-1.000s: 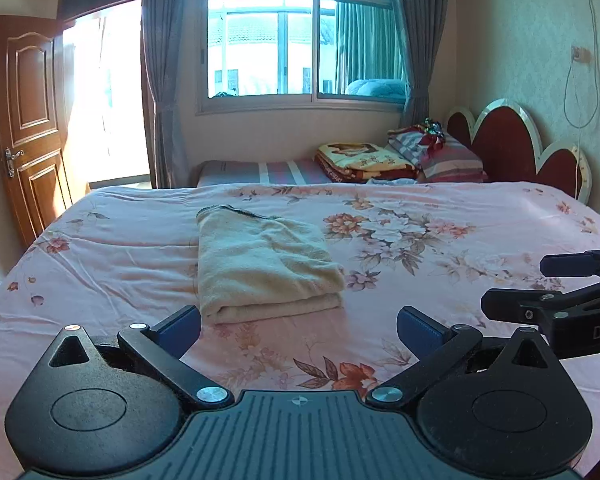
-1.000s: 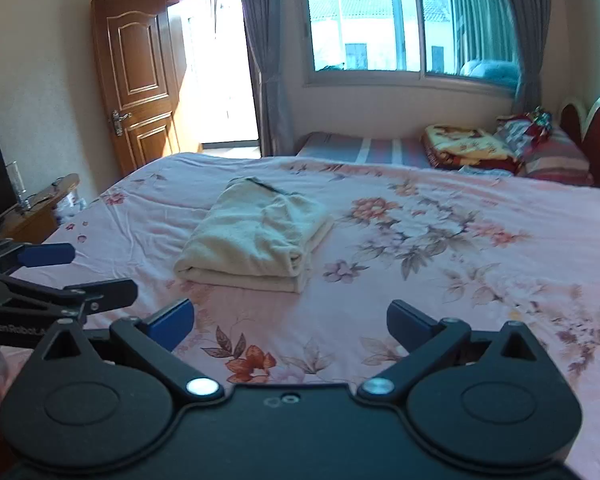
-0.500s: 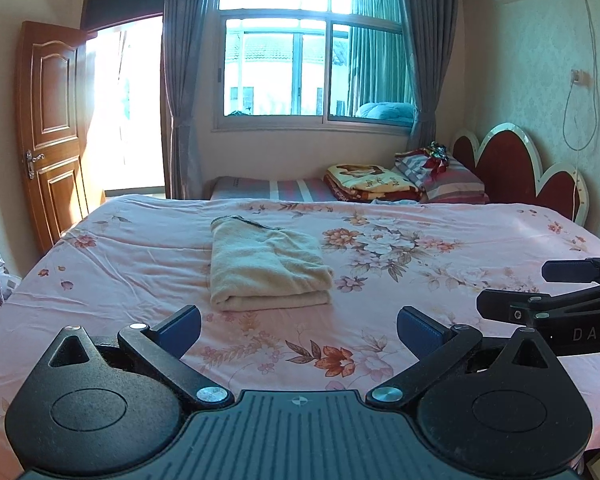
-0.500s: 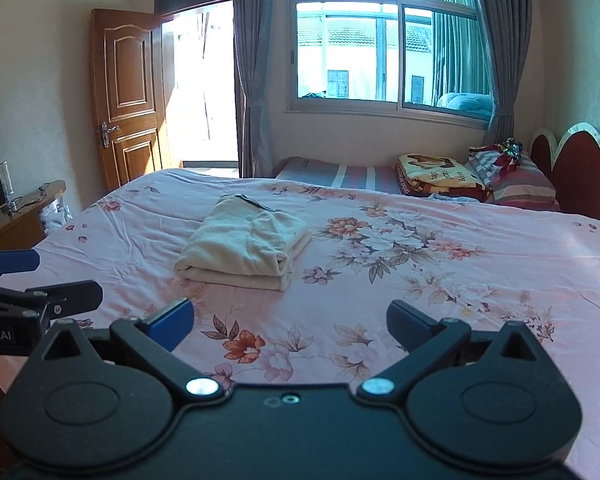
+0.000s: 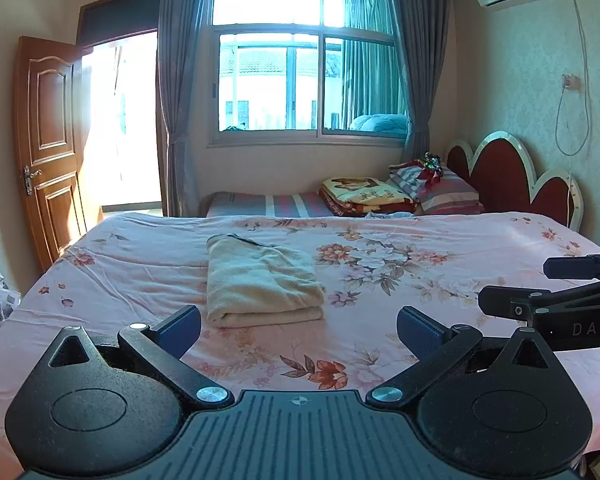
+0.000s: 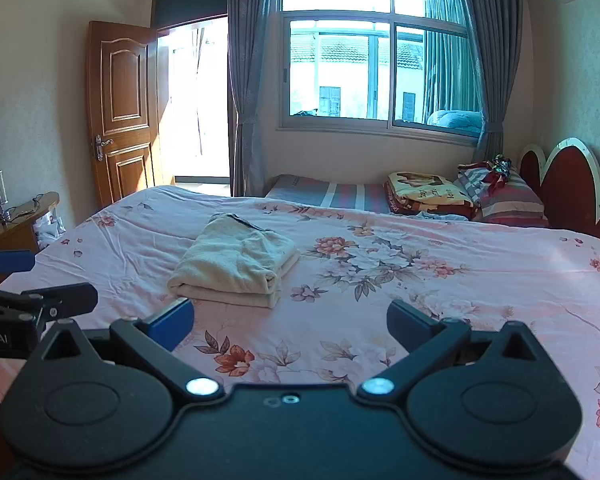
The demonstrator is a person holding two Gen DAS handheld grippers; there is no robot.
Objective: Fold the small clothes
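Observation:
A cream garment (image 5: pixel 260 282) lies folded in a neat rectangle on the pink floral bed sheet (image 5: pixel 420 264); it also shows in the right wrist view (image 6: pixel 236 262). My left gripper (image 5: pixel 299 326) is open and empty, held back from the garment near the bed's front edge. My right gripper (image 6: pixel 290 320) is open and empty, also well short of the garment. The right gripper shows at the right edge of the left wrist view (image 5: pixel 560 292), and the left gripper at the left edge of the right wrist view (image 6: pixel 36 280).
A red scalloped headboard (image 5: pixel 508 176) stands at the right. Folded blankets and pillows (image 5: pixel 400 194) lie on a striped mattress beyond the bed. A wooden door (image 5: pixel 50 140) is open at the left. A wooden side table (image 6: pixel 20 220) stands left of the bed.
Both grippers have drawn back and up from the folded garment, which now looks smaller and farther away. Both stayed open. The garment has not moved.

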